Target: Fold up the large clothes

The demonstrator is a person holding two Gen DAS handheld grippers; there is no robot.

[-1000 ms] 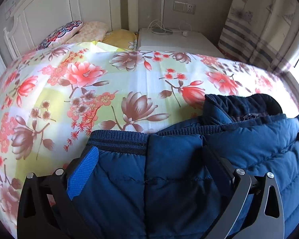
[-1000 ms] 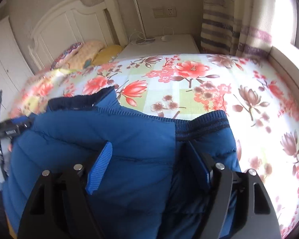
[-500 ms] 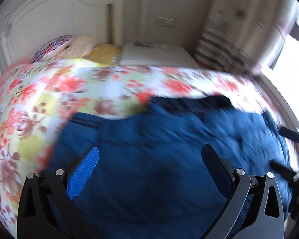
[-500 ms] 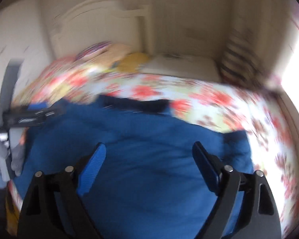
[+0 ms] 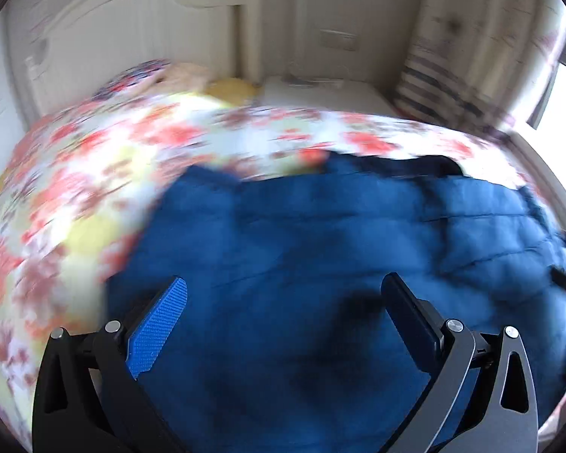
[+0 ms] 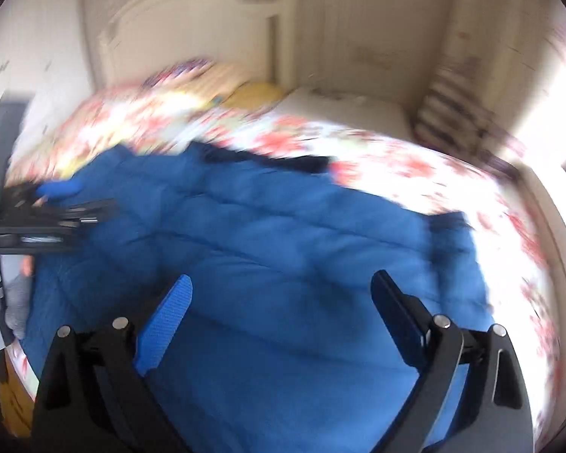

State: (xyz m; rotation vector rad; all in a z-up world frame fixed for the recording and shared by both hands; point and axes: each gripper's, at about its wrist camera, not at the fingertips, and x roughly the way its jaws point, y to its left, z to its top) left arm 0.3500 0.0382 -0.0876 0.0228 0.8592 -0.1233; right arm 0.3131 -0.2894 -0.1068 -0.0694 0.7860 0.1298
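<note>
Jacket (image 5: pixel 320 249) now released, both jaws apart

The right wrist view was smeared by motion. A blue quilted jacket (image 6: pixel 283 264) lay spread on a bed with a floral cover (image 6: pixel 415 166), its darker collar edge toward the headboard (image 6: pixel 192 30). The right gripper (image 6: pixel 283 302) hung over the jacket, its jaws opening wide, with one blue pad (image 6: pixel 166 324) and one dark pad showing; nothing seemed caught between them, though the blur made that hard to judge. At the left edge, the left gripper (image 6: pixel 53 207) reached over the jacket's side. Pillows (image 6: pixel 253 92) sat beside a white bedside table (image 6: pixel 343 109), and a striped curtain (image 6: pixel 449 109) hung near the bright window.
</note>
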